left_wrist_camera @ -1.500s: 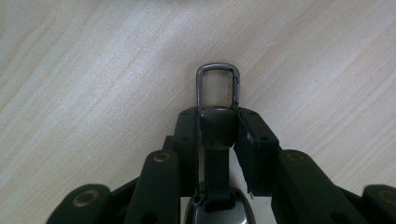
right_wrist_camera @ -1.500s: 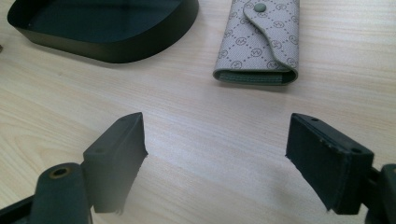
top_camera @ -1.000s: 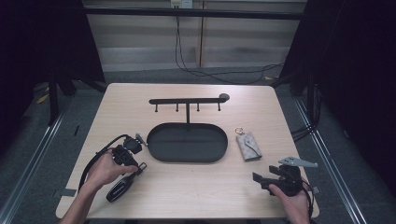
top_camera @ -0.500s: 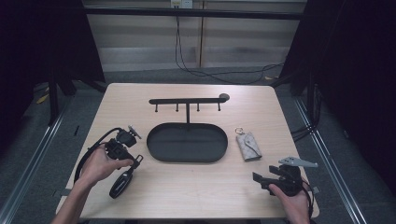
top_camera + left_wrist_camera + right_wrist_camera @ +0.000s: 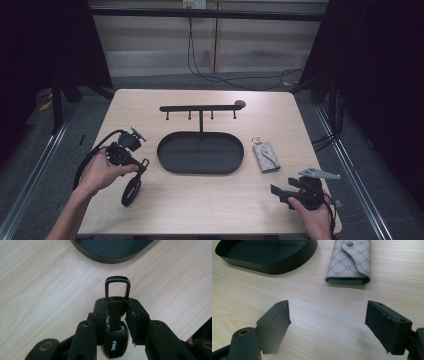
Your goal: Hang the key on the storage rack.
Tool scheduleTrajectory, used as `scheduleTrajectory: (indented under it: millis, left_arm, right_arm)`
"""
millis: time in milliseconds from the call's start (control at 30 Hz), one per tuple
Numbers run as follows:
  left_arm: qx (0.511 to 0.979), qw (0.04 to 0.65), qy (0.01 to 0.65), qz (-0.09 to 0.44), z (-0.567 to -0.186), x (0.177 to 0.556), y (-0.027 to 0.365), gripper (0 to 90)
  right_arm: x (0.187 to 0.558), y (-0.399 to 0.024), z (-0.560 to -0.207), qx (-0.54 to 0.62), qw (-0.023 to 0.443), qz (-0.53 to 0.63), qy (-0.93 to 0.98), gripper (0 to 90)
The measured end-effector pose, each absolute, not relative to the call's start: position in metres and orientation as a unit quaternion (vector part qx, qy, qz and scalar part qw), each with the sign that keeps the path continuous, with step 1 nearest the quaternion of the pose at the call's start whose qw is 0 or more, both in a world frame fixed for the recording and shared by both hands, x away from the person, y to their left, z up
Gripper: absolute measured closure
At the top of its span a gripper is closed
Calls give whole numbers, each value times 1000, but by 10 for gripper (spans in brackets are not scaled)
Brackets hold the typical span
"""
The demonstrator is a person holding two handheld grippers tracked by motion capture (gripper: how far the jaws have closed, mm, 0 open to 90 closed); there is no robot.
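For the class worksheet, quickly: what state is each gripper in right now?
Left gripper: closed on the car key, lifted off the table.
Right gripper: open, holding nothing.

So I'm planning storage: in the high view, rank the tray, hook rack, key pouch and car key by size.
1. tray
2. hook rack, narrower than the tray
3. car key with its strap, raised nearer the camera in the left gripper, so unsure against the next
4. key pouch

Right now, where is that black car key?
The black car key is clamped in the left gripper, at the left of the high view, just left of the oval black tray with its hook rack.
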State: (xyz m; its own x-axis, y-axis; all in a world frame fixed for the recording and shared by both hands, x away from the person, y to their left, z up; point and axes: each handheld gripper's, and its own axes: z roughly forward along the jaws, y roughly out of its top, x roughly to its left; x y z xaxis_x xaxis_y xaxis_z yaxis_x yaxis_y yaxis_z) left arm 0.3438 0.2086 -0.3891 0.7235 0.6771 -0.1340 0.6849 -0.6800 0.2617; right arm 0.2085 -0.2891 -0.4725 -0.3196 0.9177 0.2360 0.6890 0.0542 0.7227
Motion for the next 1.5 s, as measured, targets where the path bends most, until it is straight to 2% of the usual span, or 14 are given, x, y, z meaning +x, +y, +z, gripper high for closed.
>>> scheduleTrajectory:
  millis: [367, 1500]
  left_arm:
    - [924, 138, 356, -3, -373, 338, 211, 708]
    - [924, 124, 362, 23, -338, 345, 203, 708]
  right_arm:
    - [209, -289, -472, 565, 146, 391, 711, 197]
    - [208, -289, -472, 564, 145, 393, 712, 197]
